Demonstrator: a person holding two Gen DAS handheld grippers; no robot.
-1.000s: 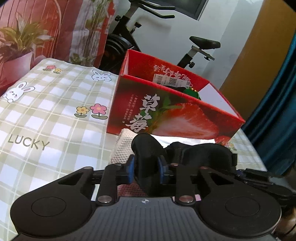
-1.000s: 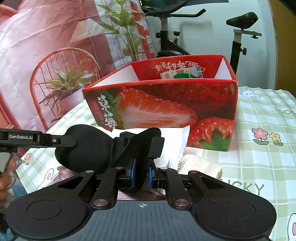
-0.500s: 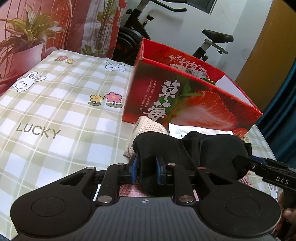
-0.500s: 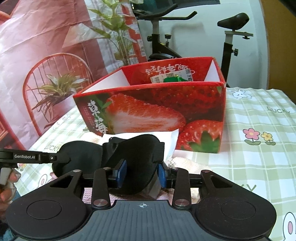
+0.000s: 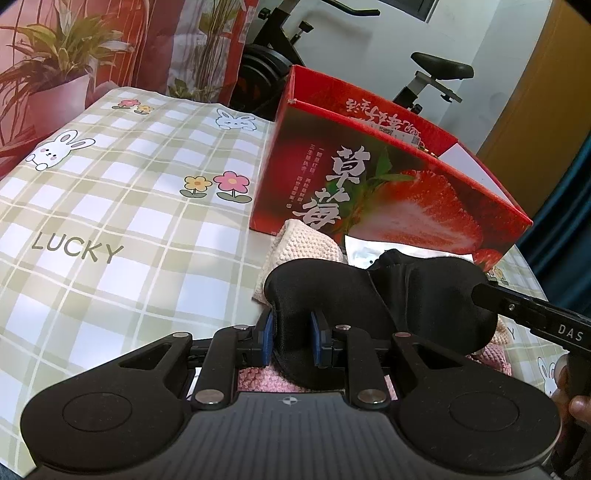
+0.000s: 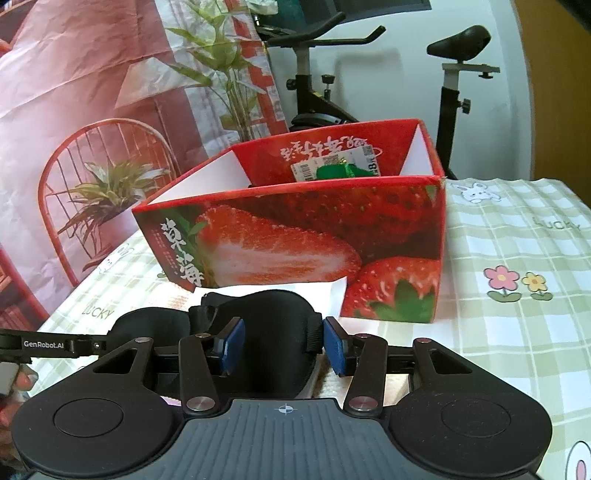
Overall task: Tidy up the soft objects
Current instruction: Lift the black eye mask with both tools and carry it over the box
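Black eye mask (image 5: 332, 288) (image 6: 273, 332) low above the checked tablecloth (image 5: 110, 206) (image 6: 517, 332), in front of the red strawberry box (image 5: 388, 192) (image 6: 295, 236), over knitted cream and pink cloths (image 5: 306, 243). One padded lobe pinched between the blue pads of the left gripper (image 5: 291, 338), jaws nearly closed on it; other lobe between the fingers of the right gripper (image 6: 282, 345), jaws spread wide, pads either side of the fabric, contact unclear. Green item (image 6: 336, 171) inside the box; exercise bike (image 6: 314, 74) behind.

Exercise bike (image 6: 369, 77); white wall (image 6: 406, 22)
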